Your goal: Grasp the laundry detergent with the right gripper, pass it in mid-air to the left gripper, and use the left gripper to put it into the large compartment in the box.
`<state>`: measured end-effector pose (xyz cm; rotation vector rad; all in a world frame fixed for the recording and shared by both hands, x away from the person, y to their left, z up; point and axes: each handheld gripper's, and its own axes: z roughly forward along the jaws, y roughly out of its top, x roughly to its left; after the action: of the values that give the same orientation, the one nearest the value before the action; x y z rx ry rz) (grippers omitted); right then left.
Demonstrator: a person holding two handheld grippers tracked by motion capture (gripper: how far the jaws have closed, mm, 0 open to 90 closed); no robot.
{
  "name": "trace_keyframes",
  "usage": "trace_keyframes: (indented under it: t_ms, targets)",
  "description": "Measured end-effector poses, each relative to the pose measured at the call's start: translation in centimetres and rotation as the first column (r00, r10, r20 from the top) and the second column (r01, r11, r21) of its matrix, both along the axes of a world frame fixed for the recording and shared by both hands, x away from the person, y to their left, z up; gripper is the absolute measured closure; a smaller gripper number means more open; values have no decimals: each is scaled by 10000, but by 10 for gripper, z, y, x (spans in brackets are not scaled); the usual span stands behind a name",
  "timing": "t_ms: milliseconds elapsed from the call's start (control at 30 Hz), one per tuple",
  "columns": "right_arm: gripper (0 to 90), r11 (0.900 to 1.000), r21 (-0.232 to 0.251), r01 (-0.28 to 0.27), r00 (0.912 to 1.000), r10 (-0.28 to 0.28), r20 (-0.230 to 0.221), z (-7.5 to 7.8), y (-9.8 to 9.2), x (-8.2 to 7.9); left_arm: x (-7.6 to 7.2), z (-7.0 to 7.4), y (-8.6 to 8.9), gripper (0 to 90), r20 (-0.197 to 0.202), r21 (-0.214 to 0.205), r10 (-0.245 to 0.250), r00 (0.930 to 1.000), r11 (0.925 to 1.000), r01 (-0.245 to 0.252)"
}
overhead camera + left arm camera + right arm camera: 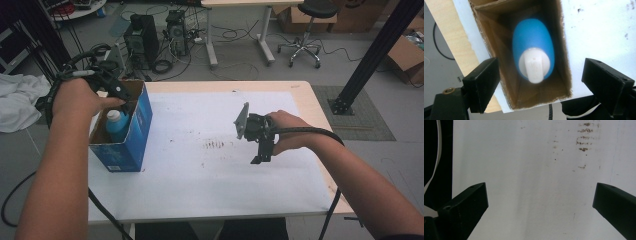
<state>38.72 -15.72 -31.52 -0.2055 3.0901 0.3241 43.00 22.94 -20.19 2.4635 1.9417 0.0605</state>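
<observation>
Left gripper view: blue bottle [533,42], white cap, upright inside cardboard box [564,62].

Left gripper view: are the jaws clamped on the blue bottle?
No: the blue bottle stands in the cardboard box, with the left gripper jaws apart above it.

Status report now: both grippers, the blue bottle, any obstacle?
Left gripper open above box. Blue bottle upright inside, free. Right gripper open over the table. No obstacle.

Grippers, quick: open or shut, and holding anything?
Left gripper: open, above the blue bottle in the box.
Right gripper: open, holding nothing.
</observation>
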Motion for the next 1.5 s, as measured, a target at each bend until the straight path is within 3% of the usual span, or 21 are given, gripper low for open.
trace_keyframes:
  t_ms: [233, 400, 600, 767, 1033, 1133, 1167, 1200, 1267, 1367, 1433, 1467, 1500]
  targets:
    - [0, 10000, 20, 9, 10000, -9, 17, 1, 0, 0, -4, 17, -7, 87, 159, -309, -589, 9981, 9978, 593]
    - [0, 10000, 13, 14, 10000, -14, 27, 1, 0, 0, -7, 28, -13, 63, 127, -217, -912, 9957, 9956, 915]
    - [0, 9999, 10, 105, 9999, -105, 1, 1, 0, 0, -11, 39, -24, 43, 247, -186, -1573, 9872, 9873, 1577]
    - [0, 9999, 47, 114, 9999, -114, 10, 2, -2, 0, -17, 45, -36, 26, 265, -188, -2412, 9701, 9702, 2417]
    - [0, 9998, 9, 197, 9998, -197, -18, 2, -5, 0, -25, 44, -59, 3, 48, -259, -4102, 9120, 9116, 4102]
    - [0, 9997, -7, 250, 9997, -250, -40, 3, -6, 1, -28, 42, -69, 2, -35, -480, -4722, 8815, 8805, 4715]
    - [0, 9997, -7, 262, 9996, -262, -36, 3, -6, 1, -29, 41, -73, 2, -45, -549, -5018, 8650, 8638, 5008]
    - [0, 9996, -21, 286, 9996, -286, -37, 3, -7, 2, -30, 40, -77, 2, -50, -675, -5417, 8406, 8389, 5401]
    - [0, 9994, -87, 331, 9994, -332, -81, 2, -8, 2, -34, 37, -85, 2, -53, -862, -6311, 7757, 7731, 6284]
    - [0, 9993, -193, 309, 9995, -310, -72, 0, -8, 1, -41, 29, -101, 1, -236, -1053, -7187, 6949, 6930, 7132]
    - [0, 9994, -172, 299, 9995, -301, -72, 0, -9, 1, -46, 22, -111, 1, -405, -1295, -7720, 6344, 6336, 7628]
    - [0, 9993, -170, 330, 9994, -331, -75, 0, -9, 0, -48, 19, -116, 1, -580, -1304, -7931, 6063, 6081, 7830]
    - [0, 9993, -162, 324, 9995, -325, -53, 0, -9, 0, -49, 16, -121, 1, -676, -1252, -8033, 5918, 5953, 7937]
